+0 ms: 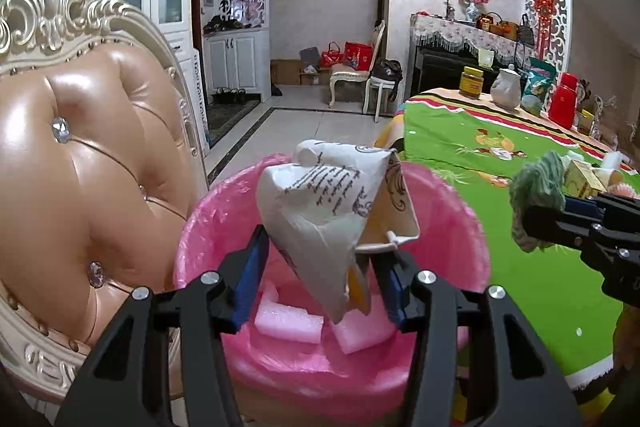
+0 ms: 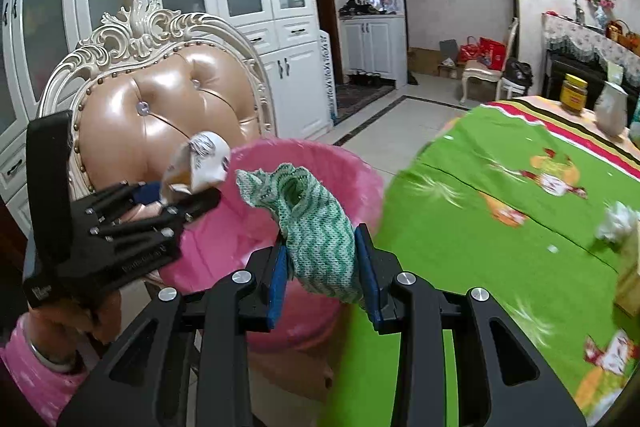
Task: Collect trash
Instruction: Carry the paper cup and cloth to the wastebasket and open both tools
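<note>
Foam pieces [image 1: 289, 321] inside pink-lined bin [image 1: 452, 211]

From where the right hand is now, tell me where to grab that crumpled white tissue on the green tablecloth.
Grip the crumpled white tissue across its bunched middle, coming from above with the tongs either side. It lies as a loose raised wad on the flat green tablecloth, so there is no edge to slide under. The right tongs are shut on the green-and-white cloth, so drop that first.
</note>
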{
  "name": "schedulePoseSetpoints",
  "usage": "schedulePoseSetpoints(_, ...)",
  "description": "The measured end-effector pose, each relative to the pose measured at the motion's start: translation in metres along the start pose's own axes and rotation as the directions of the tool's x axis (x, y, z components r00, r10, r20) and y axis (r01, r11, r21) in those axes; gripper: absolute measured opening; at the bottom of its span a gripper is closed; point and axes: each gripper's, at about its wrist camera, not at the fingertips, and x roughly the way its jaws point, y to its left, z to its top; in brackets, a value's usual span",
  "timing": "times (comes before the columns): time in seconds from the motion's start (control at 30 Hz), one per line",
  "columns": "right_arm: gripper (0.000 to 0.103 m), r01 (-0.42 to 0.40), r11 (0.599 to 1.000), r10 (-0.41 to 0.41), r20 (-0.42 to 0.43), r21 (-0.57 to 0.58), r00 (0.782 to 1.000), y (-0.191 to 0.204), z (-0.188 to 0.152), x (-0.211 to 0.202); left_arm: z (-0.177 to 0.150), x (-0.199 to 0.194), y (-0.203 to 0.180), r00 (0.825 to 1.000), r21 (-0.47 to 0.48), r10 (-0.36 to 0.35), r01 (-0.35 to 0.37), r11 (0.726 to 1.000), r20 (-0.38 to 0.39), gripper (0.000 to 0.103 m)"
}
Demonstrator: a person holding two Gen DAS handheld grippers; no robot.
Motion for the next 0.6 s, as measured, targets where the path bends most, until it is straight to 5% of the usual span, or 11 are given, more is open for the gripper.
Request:
schedulePoseSetpoints(0.2,0.037,-0.007,0.999,0.007,-0.005,-0.043,1.000,0.016,0.009,0.030,-0.005,0.017,0.015,1.000,-0.028,-0.018,0.017,0.999,-0.016,0.051)
schedulePoseSetpoints(0.4,0.061,0.000,0.999,0.000,0.004,-0.034,1.000,0.008,0.003,0.031,-0.011,0.008,0.022,0.999,-0.031,0.030,-0.029,0.999,0.022,0.075)
schedulePoseSetpoints(0.6,0.061,0.026,0.999,-0.026,0.015,0.022,1.000,-0.009,-0.007,0.007,-0.020,-0.013,0.016,0.997,-0.051,0.061,-0.059,0.997,0.054,0.094)
